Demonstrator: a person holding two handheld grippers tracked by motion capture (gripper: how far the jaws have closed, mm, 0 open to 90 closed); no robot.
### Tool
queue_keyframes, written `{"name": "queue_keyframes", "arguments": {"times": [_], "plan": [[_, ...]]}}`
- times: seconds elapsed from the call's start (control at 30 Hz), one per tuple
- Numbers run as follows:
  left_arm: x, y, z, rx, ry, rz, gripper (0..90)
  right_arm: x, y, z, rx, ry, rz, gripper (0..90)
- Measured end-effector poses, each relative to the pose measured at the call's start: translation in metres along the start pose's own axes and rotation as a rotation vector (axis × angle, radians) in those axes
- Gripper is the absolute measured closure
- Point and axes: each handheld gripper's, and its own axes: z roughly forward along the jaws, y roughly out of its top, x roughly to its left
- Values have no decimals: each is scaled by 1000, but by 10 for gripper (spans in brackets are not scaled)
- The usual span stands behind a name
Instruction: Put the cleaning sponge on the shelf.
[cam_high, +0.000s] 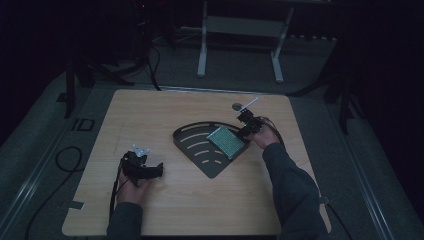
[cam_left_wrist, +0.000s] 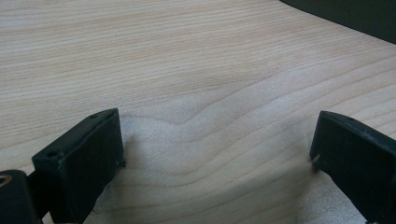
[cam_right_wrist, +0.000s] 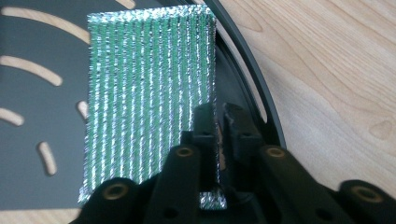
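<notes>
Left hand-held gripper (cam_high: 159, 169) low, jaws wide; right hand-held gripper (cam_high: 241, 131) nearly closed, jaws slightly apart.

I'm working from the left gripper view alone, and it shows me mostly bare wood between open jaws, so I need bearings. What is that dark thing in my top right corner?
Observer: It's a black fan-shaped tray with curved slots, lying flat in the middle of the table.
Operator: Is anything on it?
Observer: A green and silver scouring pad lies on its right part.
Operator: Where is the other gripper?
Observer: The right gripper is at the pad's right edge. That edge sits between its jaws, which stand close together. I cannot tell whether they pinch it.
</notes>
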Motion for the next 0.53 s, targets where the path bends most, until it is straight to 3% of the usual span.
{"name": "queue_keyframes", "arguments": {"times": [0.27,0.53], "plan": [[0,0,0,-1,0,-1,27,3,-14,-17,-87,50,13,630],[0,0,0,-1,0,-1,28,17,-31,-29,-168,38,-24,535]]}}
